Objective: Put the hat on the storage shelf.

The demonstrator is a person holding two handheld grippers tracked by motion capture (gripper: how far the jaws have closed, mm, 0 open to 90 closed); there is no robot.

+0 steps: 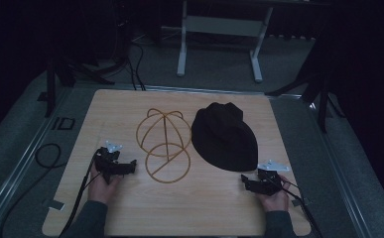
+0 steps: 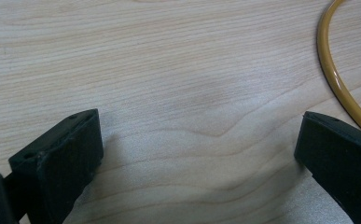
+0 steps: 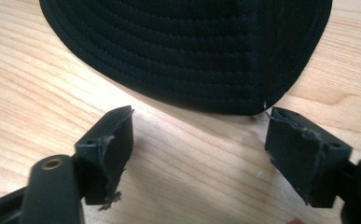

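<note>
A black cap point(image 1: 225, 135) lies on the wooden table point(image 1: 130, 208), brim toward me. Left of it stands a yellow wire cap frame point(image 1: 163, 144) with a round base ring. My right gripper point(image 1: 246, 180) rests near the table's front right, just in front of the cap's brim point(image 3: 187, 60); its jaws stand wide apart with nothing between them. My left gripper point(image 1: 132, 165) lies at the front left, next to the frame's base ring point(image 2: 336, 79), also open and empty. A hand holds each gripper.
Beyond the table's far edge stand a white metal stand point(image 1: 219, 39) and dark tripod legs point(image 1: 55, 79) on a grey floor. Cables point(image 1: 45, 156) trail off the table's left side. Bare wood lies between the two grippers.
</note>
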